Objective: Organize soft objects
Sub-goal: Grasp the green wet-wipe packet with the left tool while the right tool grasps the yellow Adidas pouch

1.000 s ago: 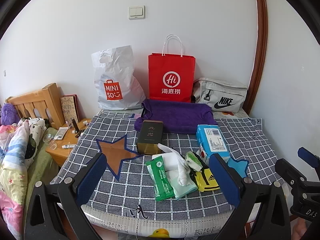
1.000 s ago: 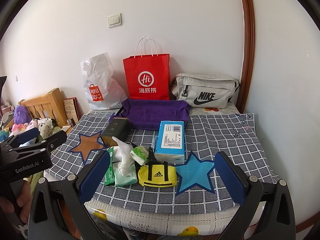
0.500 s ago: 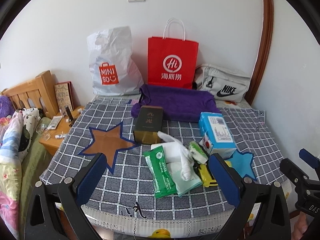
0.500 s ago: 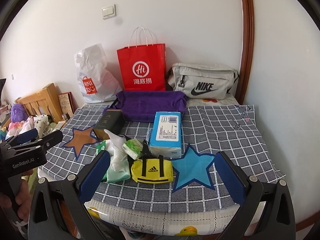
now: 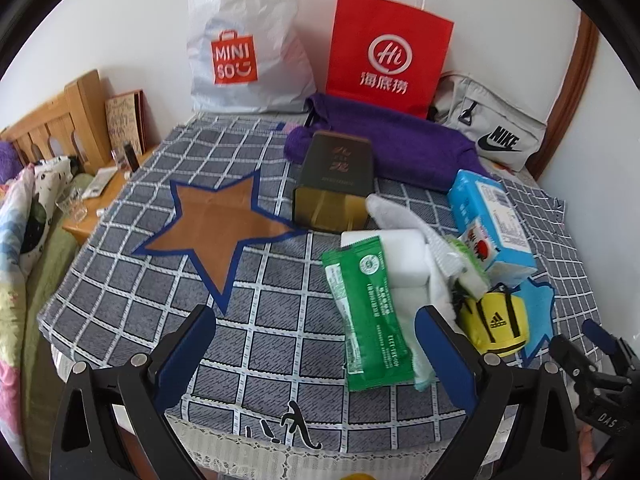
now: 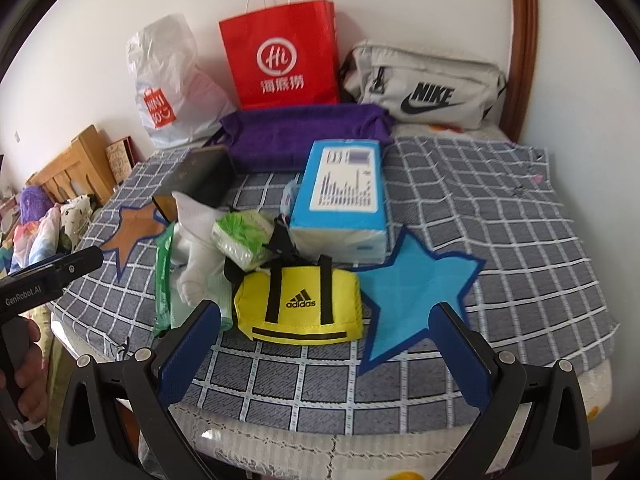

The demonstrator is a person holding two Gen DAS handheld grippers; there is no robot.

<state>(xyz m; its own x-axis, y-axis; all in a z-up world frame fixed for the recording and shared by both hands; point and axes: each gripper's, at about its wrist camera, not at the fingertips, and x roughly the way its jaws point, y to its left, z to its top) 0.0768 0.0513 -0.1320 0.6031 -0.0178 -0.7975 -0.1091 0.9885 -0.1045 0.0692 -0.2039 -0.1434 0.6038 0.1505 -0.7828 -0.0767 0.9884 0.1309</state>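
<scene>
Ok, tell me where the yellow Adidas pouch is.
In the right wrist view the yellow Adidas pouch lies near the table's front edge, just left of the blue star and in front of the blue tissue pack.

Your green wipes pack (image 5: 366, 312) covers most of the white towel (image 5: 404, 258); the pale cloth beneath is possibly another packet.

Home bedroom. Wooden headboard (image 5: 44, 128) with patterned bedding (image 5: 20, 216) at left; small nightstand (image 5: 104, 200) beside it, cluttered. Checked cloth (image 5: 160, 280) covers the work surface. Shopping bags (image 5: 390, 48) and a grey waist bag (image 6: 424, 84) lean on a plain white wall (image 6: 420, 0).
</scene>
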